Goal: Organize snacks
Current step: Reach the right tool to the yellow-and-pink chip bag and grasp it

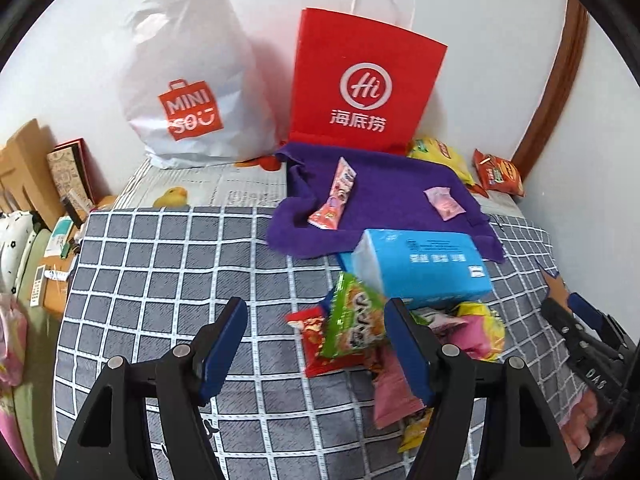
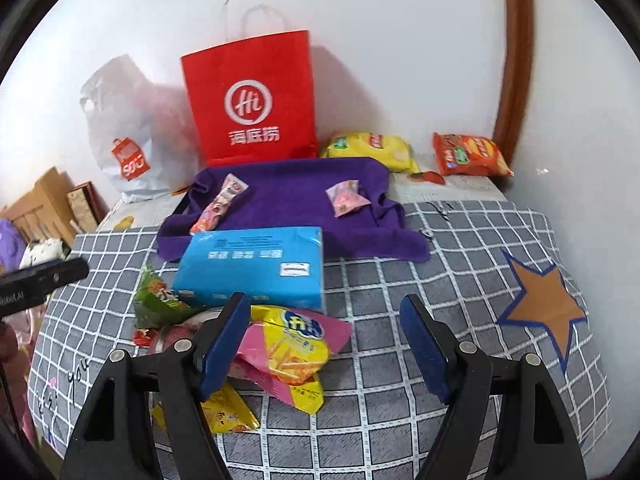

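Observation:
A pile of snack packets lies on the grey checked cloth: a green packet (image 1: 356,320) (image 2: 158,296), a red one (image 1: 316,340), and a pink and yellow fries packet (image 2: 292,348) (image 1: 476,332). A blue tissue pack (image 1: 420,266) (image 2: 256,268) sits just behind the pile. A purple cloth (image 1: 384,196) (image 2: 296,196) holds a long pink snack (image 1: 336,196) (image 2: 220,204) and a small pink packet (image 1: 444,200) (image 2: 346,198). My left gripper (image 1: 316,348) is open and empty, left of the pile. My right gripper (image 2: 324,344) is open and empty over the pile's right edge.
A red paper bag (image 1: 364,84) (image 2: 252,96) and a white Miniso bag (image 1: 188,92) (image 2: 124,132) stand against the wall. A yellow chip bag (image 2: 372,148) and an orange chip bag (image 2: 468,154) lie at the back right. Boxes (image 1: 28,164) crowd the left. A star patch (image 2: 544,308) marks the cloth.

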Demonstrator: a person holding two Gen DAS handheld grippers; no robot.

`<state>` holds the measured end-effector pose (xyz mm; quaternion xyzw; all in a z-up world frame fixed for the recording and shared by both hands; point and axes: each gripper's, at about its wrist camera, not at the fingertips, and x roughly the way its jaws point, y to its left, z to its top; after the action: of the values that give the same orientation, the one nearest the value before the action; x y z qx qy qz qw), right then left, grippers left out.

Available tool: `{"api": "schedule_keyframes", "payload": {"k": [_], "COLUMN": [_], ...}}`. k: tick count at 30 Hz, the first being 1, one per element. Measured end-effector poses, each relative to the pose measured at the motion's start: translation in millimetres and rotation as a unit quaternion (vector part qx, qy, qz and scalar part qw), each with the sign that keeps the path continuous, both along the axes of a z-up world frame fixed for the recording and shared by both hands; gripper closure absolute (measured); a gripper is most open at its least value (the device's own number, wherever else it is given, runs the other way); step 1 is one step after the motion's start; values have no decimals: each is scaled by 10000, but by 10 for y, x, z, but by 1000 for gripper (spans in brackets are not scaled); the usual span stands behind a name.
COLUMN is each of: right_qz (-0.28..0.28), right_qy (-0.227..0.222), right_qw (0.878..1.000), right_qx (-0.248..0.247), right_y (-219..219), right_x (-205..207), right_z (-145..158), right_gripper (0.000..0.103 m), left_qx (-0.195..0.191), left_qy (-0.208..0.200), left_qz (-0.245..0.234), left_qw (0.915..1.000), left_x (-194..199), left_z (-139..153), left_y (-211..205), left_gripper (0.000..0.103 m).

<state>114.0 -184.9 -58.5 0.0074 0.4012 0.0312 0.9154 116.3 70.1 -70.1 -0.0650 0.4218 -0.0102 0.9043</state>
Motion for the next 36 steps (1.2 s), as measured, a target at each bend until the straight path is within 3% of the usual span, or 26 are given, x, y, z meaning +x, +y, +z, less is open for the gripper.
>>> {"api": "schedule_keyframes", "payload": {"k": [5,11,20,27,31,36], "right_qz": [-62,245,106,463,541,351], "right_qy": [90,442,652,896,1007,1091], "right_qw": [9999,9975,9940,9942,9934,9934], "right_qx": [36,487,869,384,101,85], "right_y": [-65,-73,8,194,90,-112], "right_x": [-79,-82,204,302,216,127], "right_z": [-109,-326,-509,-720,-739,-699], "right_gripper": [31,31,30,30,30,30], "left_qx": [-169,-232,-228,-75,-195,-317], "left_qy": [104,399,330,397,415,461], "left_qz": [-37,29,-21,-40,-31,-17], "left_qw": [9998,9989,9992,9992,9989,9984], "left_x": [-58,-57,-64,-6,-1,0], "left_z": [-147,-317,-347,-401,-432,-464], "left_y": [43,85,74,75,135,187], "left_gripper": [36,35,34,34,34,34]}}
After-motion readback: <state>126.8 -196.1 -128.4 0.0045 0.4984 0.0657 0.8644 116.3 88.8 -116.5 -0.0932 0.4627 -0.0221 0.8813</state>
